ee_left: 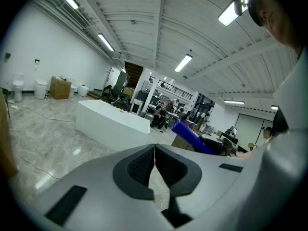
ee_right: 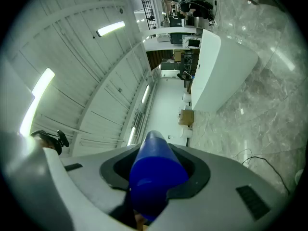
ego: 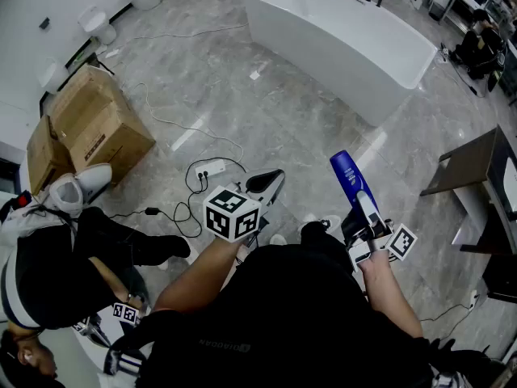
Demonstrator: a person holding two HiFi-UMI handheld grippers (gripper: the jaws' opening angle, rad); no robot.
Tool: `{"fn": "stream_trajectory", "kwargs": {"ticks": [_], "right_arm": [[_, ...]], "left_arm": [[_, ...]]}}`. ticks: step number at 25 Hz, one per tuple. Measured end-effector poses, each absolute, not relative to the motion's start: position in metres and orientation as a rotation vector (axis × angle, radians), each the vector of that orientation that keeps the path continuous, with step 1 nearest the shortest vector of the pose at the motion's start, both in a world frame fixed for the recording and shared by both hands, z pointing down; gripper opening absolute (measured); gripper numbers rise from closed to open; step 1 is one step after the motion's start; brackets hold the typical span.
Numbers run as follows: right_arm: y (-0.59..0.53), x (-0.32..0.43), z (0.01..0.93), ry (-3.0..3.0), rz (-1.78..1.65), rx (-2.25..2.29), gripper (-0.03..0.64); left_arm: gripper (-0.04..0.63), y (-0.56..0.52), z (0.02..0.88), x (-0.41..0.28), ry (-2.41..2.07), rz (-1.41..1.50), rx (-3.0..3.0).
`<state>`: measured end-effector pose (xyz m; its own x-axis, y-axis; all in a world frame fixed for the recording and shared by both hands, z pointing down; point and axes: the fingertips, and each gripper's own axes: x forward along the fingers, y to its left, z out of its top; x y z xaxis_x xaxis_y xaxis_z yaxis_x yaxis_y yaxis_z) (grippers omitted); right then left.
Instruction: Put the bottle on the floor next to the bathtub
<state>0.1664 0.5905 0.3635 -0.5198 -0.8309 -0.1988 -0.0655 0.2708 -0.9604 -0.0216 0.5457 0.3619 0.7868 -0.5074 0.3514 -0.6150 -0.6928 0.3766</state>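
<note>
A blue bottle (ego: 347, 175) is held up in the air, and my right gripper (ego: 365, 211) is shut on its lower end. In the right gripper view the blue bottle (ee_right: 154, 170) fills the gap between the jaws of my right gripper (ee_right: 156, 179) and points away from the camera. The white bathtub (ego: 347, 43) stands on the grey floor some way ahead and shows as the bathtub (ee_right: 214, 66) in that view too. My left gripper (ego: 268, 186) hovers left of the bottle with its jaws shut and nothing in them. Its own view shows the left gripper (ee_left: 154, 162), the bathtub (ee_left: 113, 121) and the bottle (ee_left: 192, 136).
A cardboard box (ego: 93, 128) sits at the left. A white power strip (ego: 210, 168) with looped cables lies on the floor ahead of me. A person in black (ego: 56, 273) crouches at the lower left. A dark table (ego: 477, 164) stands at the right.
</note>
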Motion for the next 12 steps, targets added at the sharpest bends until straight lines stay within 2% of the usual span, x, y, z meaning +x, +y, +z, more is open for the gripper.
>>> {"fn": "stream_trajectory", "kwargs": {"ticks": [12], "right_arm": [[0.609,0.156,0.355,1.846,-1.277,-0.79,0.17]], "left_arm": [[0.017,0.566,0.362,-0.032,-0.86,0.276,2.51]]}}
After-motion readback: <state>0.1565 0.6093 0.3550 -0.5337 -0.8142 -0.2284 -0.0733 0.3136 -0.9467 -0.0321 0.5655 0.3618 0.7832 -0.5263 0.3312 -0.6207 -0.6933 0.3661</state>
